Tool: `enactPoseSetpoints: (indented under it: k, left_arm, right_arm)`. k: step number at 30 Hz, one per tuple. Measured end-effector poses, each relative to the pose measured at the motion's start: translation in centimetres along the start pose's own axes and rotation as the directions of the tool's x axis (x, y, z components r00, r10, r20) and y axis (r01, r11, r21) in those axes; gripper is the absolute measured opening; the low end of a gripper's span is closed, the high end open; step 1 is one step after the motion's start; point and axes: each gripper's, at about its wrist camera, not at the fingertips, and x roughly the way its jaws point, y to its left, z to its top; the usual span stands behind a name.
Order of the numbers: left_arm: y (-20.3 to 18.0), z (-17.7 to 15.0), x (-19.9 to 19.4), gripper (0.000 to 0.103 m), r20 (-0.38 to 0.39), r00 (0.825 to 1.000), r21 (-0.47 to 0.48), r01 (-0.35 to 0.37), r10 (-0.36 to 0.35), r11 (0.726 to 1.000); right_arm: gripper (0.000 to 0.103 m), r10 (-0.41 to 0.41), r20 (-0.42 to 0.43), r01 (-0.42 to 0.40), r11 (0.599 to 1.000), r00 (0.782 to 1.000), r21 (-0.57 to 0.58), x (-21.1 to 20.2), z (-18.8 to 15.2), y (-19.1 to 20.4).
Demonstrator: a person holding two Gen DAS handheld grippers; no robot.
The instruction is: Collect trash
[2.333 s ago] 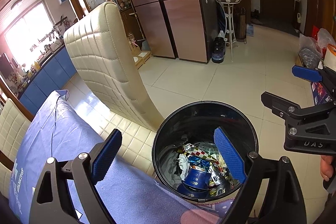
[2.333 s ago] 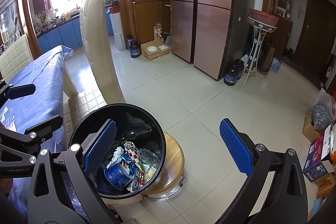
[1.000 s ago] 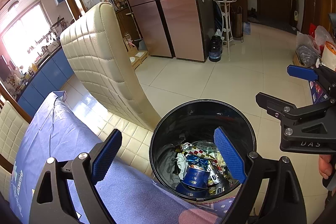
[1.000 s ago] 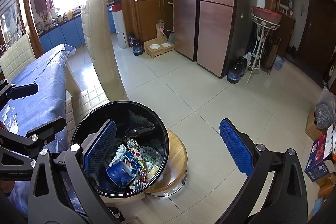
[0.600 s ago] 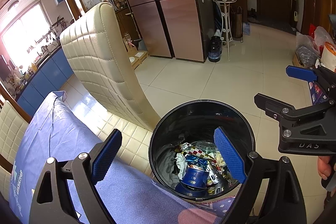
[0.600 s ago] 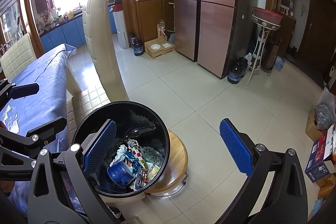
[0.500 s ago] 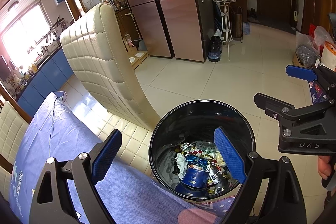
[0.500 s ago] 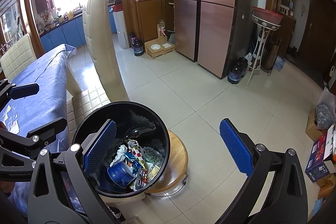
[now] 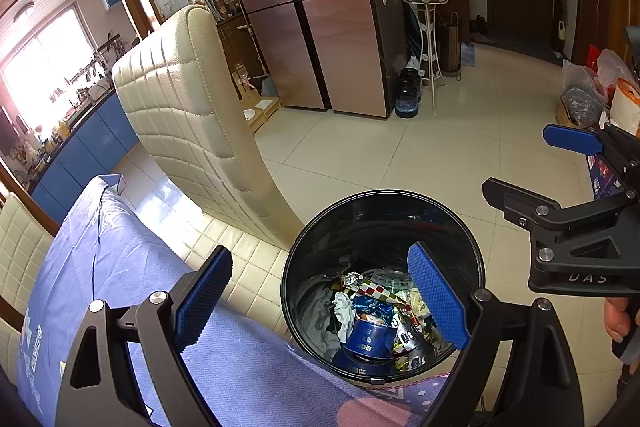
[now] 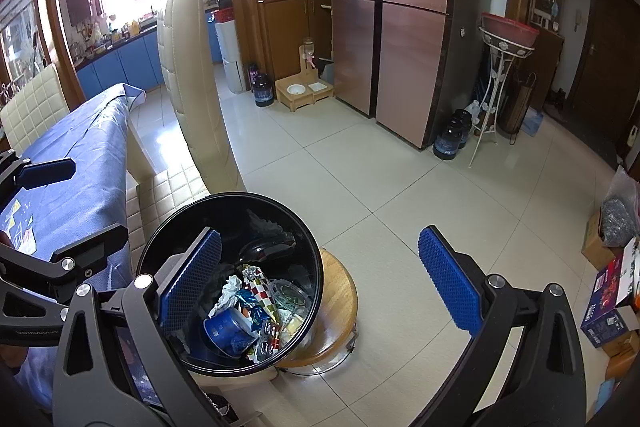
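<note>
- Sitting on a wooden stool [image 10: 340,291], the black bin [image 9: 384,211] holds trash [image 9: 380,311], including a blue can [image 10: 228,331].
- Left gripper [image 9: 320,303] hovers above the bin, jaws apart, empty.
- Right gripper [image 10: 320,283] hovers over the bin's far rim, also spread wide.

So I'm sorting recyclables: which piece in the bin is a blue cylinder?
The blue can, tipped among crumpled wrappers in the black bin; the rest is flat or scrunched.
</note>
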Motion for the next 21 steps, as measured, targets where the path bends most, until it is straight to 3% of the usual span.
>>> enactPoseSetpoints:
  k: [12, 21]
  left_arm:
    - [0.22, 0.02, -0.2, 0.087, 0.025, 0.999, -0.009, 0.027, -0.027, 1.0]
    - [0.39, -0.12, -0.24, 0.087, 0.023, 1.0, -0.009, 0.01, -0.01, 1.0]
  right_arm:
    - [0.098, -0.001, 0.0, 0.001, 1.0, 1.0, 0.001, 0.1, -0.01, -0.09]
    - [0.098, -0.004, 0.0, 0.004, 1.0, 1.0, -0.002, 0.16, -0.02, -0.09]
